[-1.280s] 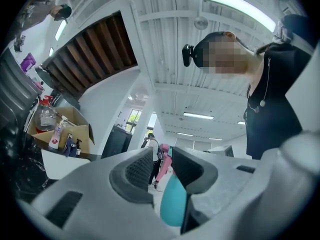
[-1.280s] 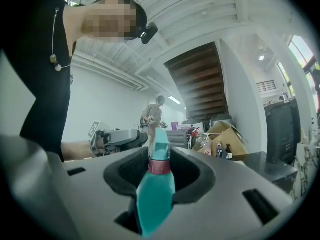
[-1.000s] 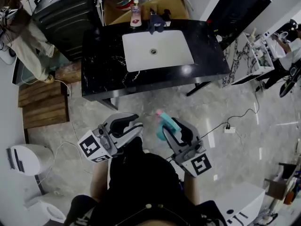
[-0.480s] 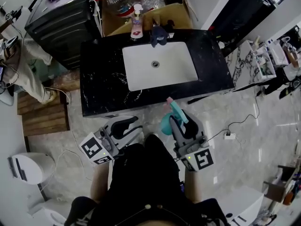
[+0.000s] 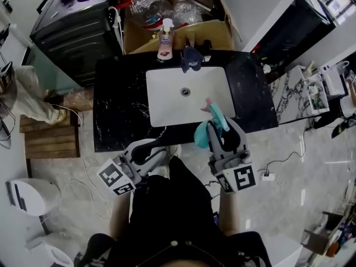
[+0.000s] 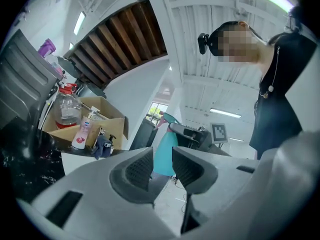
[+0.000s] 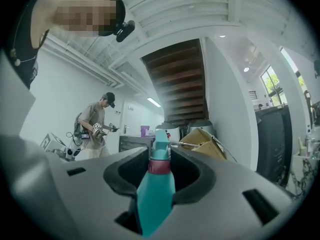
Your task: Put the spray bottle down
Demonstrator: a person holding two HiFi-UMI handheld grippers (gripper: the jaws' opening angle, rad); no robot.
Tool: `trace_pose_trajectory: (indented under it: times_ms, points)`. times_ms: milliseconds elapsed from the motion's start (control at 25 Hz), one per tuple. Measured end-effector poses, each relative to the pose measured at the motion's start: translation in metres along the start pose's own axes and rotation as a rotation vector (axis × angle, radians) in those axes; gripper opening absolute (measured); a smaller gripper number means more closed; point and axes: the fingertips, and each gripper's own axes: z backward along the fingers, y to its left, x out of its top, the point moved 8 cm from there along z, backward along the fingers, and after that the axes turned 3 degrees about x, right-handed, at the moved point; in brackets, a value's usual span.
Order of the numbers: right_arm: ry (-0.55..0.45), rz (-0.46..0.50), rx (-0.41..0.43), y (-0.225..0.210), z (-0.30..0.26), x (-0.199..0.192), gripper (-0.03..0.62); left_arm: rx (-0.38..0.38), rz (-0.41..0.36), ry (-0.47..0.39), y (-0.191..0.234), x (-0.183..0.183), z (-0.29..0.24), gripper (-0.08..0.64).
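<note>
1. A black marble counter (image 5: 119, 115) spans the middle of the head view, and a white rectangular sink (image 5: 167, 99) is set into it
2. An open cardboard box (image 5: 217, 36) stands just behind the counter and holds a clear water jug (image 5: 146, 13) with a red cap; a dark cabinet (image 5: 75, 35) stands to its left
3. A second person (image 7: 94, 126) in light clothes stands well apart in the background of the right gripper view
4. The right gripper (image 5: 222, 128) is held level at the counter's front edge, near the sink's front right corner; its jaws are clamped on the neck of the spray bottle (image 5: 203, 133)
5. The left gripper (image 5: 150, 149) hangs level just short of the counter's front edge, left of the other one; its jaws stand a narrow gap apart and nothing lies between them
6. The teal spray bottle stands upright in the right gripper's grip, with a pink collar under its teal head; from above, its head overlaps the sink's front right corner and its body sits over the counter's front edge
7. A pink pump soap bottle (image 5: 165, 40) stands at the counter's back edge, behind the sink
8. A dark blue cloth (image 5: 191, 60) is bunched at the sink's back rim, just right of the soap bottle
</note>
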Motion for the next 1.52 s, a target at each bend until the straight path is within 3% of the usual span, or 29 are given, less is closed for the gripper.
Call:
trace_pose_trajectory:
  times_ms: [360,800,1160,1520]
  points:
    - [-0.032,-0.008,0.026,-0.078,-0.085,0.016,0.141,0.079,-0.027,-0.036,0.048,0.024,-0.051,0.117]
    - [-0.072,0.005,0.017,-0.13,-0.177,0.033,0.141,0.12,0.028,-0.019,0.075,0.021,-0.076,0.117]
    - [-0.096,0.022,-0.122,-0.158,-0.238,0.028,0.141,0.128,0.008,0.003,0.109,0.049,-0.078,0.117]
    - [-0.089,0.043,-0.172,-0.174,-0.297,0.014,0.141,0.116,0.015,0.003,0.132,0.056,-0.081,0.117]
